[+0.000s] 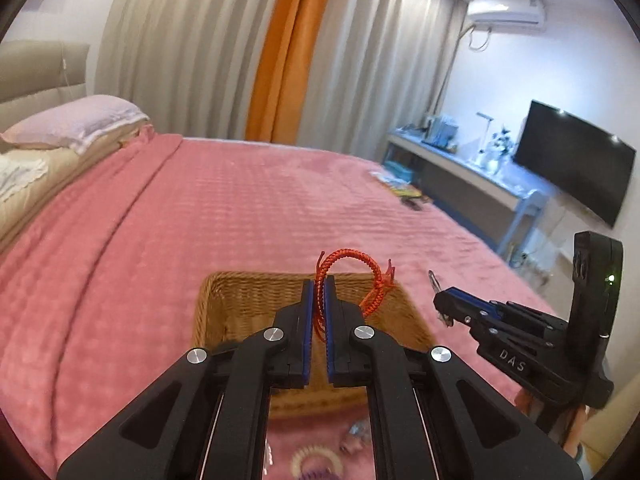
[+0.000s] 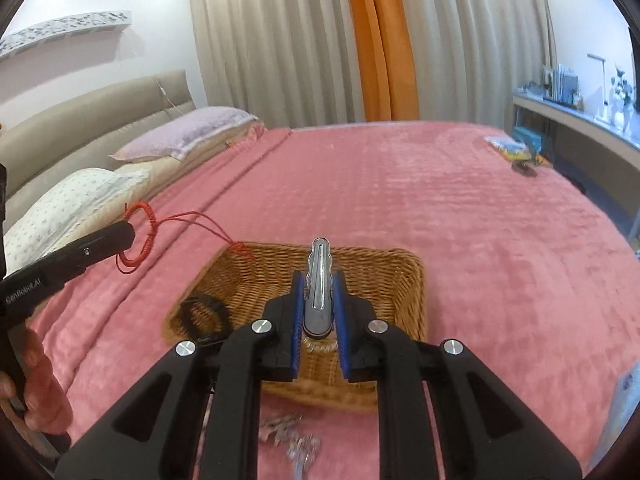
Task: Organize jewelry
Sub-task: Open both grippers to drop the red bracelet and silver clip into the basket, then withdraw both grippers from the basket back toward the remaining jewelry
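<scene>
Holding two pieces aloft over one container, the person appears to be carrying both toward a shared drop point, judged from how things lie.

Item 1, left gripper [image 1: 319, 280]: jaws pressed almost together, pinching the red braided bracelet [image 1: 352, 264] by one strand. The loop arches up and to the right of the tips; loose cord tails trail between the pads. Gripping a single strand likely suits a limp cord that cannot be clamped whole.

Item 2, right gripper [image 2: 320, 276]: jaws drawn in on the silver hair clip [image 2: 319, 284], squeezed across its flat sides, its narrow end projecting past the tips. A side pinch likely keeps the smooth metal from swivelling.

Item 3, wicker basket [image 2: 412, 276]: directly beneath and just ahead of both sets of tips, resting on the pink bedspread [image 2: 460, 220]. A black coiled hair tie [image 2: 204, 312] lies inside, at its left wall, left of the right gripper.

Item 4, small pieces [image 2: 292, 436]: loose on the bedspread below the right gripper, nearer than the basket; too blurred to identify.

Item 5, beyond the basket: pillows [image 2: 188, 132] far left, curtains [image 2: 280, 40] at the back.
</scene>
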Demonstrator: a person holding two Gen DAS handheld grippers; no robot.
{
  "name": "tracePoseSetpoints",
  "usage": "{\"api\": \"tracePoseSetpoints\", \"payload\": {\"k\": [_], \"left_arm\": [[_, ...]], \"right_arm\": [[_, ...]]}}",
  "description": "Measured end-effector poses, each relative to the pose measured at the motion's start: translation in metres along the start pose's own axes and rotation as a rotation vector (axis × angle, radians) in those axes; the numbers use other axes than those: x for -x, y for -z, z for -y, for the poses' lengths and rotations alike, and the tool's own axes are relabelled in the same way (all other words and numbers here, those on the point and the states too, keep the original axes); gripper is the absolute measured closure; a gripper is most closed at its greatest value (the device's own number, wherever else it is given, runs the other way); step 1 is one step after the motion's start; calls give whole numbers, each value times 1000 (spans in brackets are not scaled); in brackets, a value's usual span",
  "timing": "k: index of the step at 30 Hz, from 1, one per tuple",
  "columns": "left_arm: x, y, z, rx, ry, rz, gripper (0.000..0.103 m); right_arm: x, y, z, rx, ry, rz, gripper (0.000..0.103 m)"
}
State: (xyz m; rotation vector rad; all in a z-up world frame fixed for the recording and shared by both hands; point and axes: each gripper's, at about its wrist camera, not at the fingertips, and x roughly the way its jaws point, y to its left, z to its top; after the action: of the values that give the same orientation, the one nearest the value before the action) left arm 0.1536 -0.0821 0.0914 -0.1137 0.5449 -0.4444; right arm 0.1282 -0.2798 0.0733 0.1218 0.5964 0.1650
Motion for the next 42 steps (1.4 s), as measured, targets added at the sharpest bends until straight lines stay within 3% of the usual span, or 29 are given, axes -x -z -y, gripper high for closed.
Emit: {"api": "tracePoseSetpoints", "payload": {"k": [5,9,17,20,22,28,31,37,42], "left_arm": [[-54,11,-10,8,-42,-72,100],[-94,30,-23,38,-48,-182,100],[-119,53,-34,53,-51,-301,98],[-111,53,-33,57,-34,-304,90],[-101,51,-31,59,-16,-292,77],[-47,47,-22,35,11,-226,67],[-13,51,-19,32,21,-189,65],[39,81,-18,37,29,-152,65],[52,119,-19,42,8,-165,65]], "right_arm": [[-56,8,8,-30,-5,-95,91],[-85,22,13,-36,-6,-174,91],[-106,36,15,-42,-4,-270,90],[-103,37,16,-50,-6,-275,86],[-99,36,17,-50,-6,-269,79],[-59,33,10,-44,-38,-220,76],[-24,39,2,-29,-60,-170,57],[34,72,-13,13,-69,-115,56],[39,114,-15,8,-48,-157,56]]}}
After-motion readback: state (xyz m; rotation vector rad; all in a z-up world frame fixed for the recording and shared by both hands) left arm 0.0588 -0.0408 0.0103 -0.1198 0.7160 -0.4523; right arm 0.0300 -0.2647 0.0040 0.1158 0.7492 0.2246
